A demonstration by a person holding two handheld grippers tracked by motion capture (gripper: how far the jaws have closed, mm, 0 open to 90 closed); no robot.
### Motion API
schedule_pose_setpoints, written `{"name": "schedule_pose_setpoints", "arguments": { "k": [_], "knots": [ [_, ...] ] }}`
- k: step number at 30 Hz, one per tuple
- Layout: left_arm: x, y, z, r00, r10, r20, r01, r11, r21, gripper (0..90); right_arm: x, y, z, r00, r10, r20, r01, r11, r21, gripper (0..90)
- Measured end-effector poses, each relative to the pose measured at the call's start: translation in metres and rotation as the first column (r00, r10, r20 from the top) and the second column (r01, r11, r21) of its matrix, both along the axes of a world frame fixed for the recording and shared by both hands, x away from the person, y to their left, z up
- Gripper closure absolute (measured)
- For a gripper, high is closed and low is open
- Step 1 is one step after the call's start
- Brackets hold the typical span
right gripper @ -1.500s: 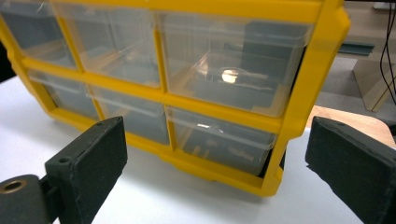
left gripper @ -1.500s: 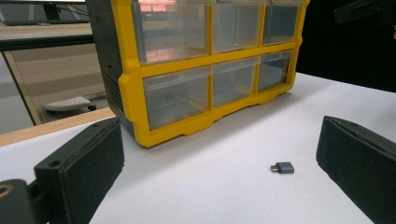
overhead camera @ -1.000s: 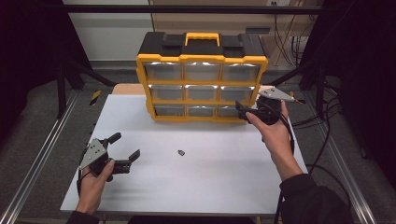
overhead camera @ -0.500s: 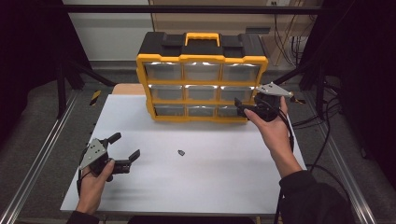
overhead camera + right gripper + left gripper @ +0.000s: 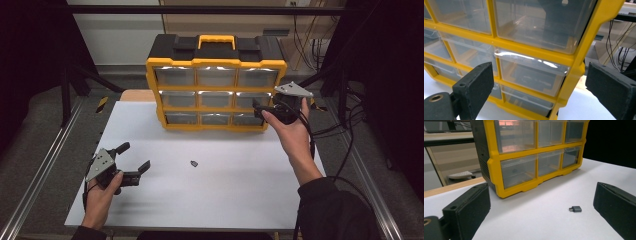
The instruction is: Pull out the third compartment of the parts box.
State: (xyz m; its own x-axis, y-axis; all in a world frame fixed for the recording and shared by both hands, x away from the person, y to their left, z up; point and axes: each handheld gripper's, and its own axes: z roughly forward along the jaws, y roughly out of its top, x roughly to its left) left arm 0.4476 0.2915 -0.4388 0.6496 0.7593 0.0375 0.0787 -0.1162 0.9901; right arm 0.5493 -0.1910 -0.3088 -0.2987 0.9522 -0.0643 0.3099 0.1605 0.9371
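A yellow and black drawer cabinet (image 5: 216, 85) with clear drawers stands at the back of the white table (image 5: 210, 190). My right gripper (image 5: 265, 111) is open right in front of the cabinet's right column; in the right gripper view the middle right drawer (image 5: 531, 72) lies between the jaws, which are spread wide. A small dark grey adapter (image 5: 194, 163) lies on the table's middle, also the adapter (image 5: 575, 208) in the left gripper view. My left gripper (image 5: 134, 157) rests at the front left, open and empty, pointing toward the adapter.
Cables (image 5: 345, 125) trail off the table's right side. A metal rail (image 5: 45, 165) runs along the left edge. A wooden board (image 5: 136, 95) lies behind the table to the cabinet's left.
My right gripper has moved up and slightly closer to the cabinet's right column. The left gripper and the adapter have stayed put.
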Motion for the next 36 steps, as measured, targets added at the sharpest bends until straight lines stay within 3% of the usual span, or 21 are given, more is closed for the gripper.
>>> {"name": "schedule_pose_setpoints", "arguments": {
  "k": [9,15,21,23,24,26,27,31,36],
  "knots": [
    [0.0,0.0,0.0,1.0,-0.002,-0.001,0.002,1.0,0.001,0.7,0.005,0.001,0.008,0.9998,-0.01,0.016,0.01,0.9999,0.006,8.9],
    [0.0,0.0,0.0,1.0,-0.001,-0.001,0.001,1.0,0.001,0.8,0.007,0.0,0.022,0.9983,-0.03,0.049,0.029,0.9996,0.003,9.9],
    [0.0,0.0,0.0,1.0,-0.002,-0.001,0.002,1.0,0.003,0.8,0.01,-0.001,0.034,0.9952,-0.053,0.082,0.057,0.9974,-0.044,10.3],
    [0.0,0.0,0.0,1.0,-0.002,-0.001,0.002,1.0,0.004,0.8,0.01,0.0,0.037,0.9941,-0.056,0.093,0.064,0.9948,-0.079,10.2],
    [0.0,0.0,0.0,1.0,-0.002,-0.001,0.002,1.0,0.004,0.8,0.01,0.002,0.041,0.9922,-0.056,0.112,0.069,0.9909,-0.116,10.2],
    [0.0,0.0,0.0,1.0,-0.002,-0.001,0.002,1.0,0.005,0.8,0.01,0.003,0.044,0.9908,-0.056,0.123,0.073,0.9886,-0.132,10.2],
    [0.0,0.0,0.0,1.0,-0.002,-0.001,0.002,1.0,0.005,0.8,0.01,0.005,0.05,0.9869,-0.056,0.151,0.084,0.9791,-0.185,10.4],
    [0.0,0.0,0.0,1.0,-0.003,-0.001,0.003,1.0,0.007,0.8,0.011,0.007,0.054,0.9837,-0.051,0.172,0.091,0.9685,-0.232,10.7],
    [0.0,-0.001,0.0,1.0,-0.003,-0.001,0.003,0.9999,0.01,0.8,0.01,0.012,0.054,0.9758,-0.043,0.214,0.116,0.9332,-0.34,12.4]
  ]
}}
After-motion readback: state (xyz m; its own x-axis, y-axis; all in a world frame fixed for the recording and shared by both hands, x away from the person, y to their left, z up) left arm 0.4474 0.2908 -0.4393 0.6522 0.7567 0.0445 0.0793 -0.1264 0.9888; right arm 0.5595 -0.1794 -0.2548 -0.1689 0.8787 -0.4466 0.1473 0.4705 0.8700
